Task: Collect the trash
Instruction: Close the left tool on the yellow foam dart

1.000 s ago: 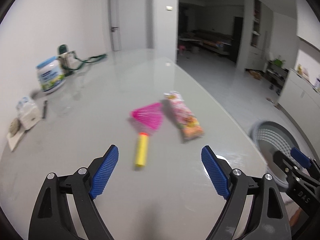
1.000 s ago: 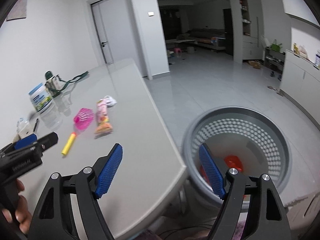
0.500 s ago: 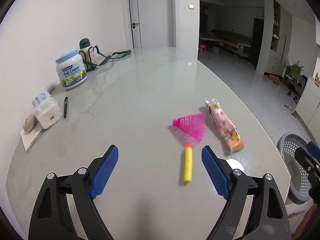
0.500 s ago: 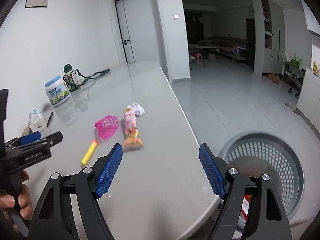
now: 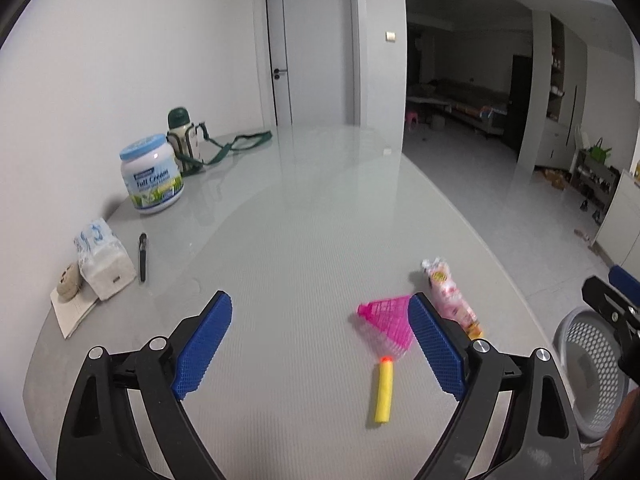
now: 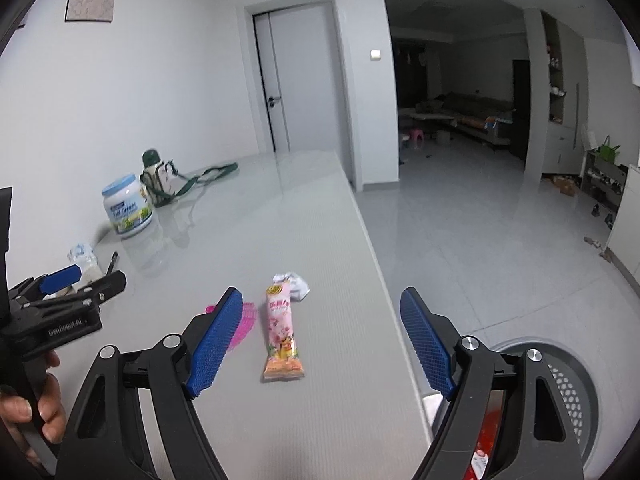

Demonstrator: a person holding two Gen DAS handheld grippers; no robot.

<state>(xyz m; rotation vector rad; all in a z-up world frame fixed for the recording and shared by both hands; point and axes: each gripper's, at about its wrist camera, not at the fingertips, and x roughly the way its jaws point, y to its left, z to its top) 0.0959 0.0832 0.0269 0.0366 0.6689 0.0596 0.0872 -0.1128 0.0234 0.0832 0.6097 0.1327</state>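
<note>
A pink snack wrapper [image 6: 282,334] lies on the grey table [image 6: 280,216], between my right gripper's open fingers and a little ahead of them. A crumpled white paper [image 6: 294,284] touches its far end. A pink net with a yellow handle [image 5: 386,344] lies left of the wrapper [image 5: 450,300]. My right gripper [image 6: 320,340] is open and empty. My left gripper [image 5: 318,348] is open and empty, above the table to the left of the net. A grey perforated bin [image 6: 572,392] stands on the floor at the table's right edge, with something red inside.
At the table's left stand a milk powder tub [image 5: 152,174], a green-capped bottle with a strap [image 5: 184,140], a tissue pack [image 5: 102,256], a black pen [image 5: 142,256] and a twine ball on paper [image 5: 68,286]. The table edge drops to the tiled floor on the right.
Both grippers have swung left and up, away from the bin and over the table. The wrapper now sits between the right gripper's fingers. Both grippers stayed open.
</note>
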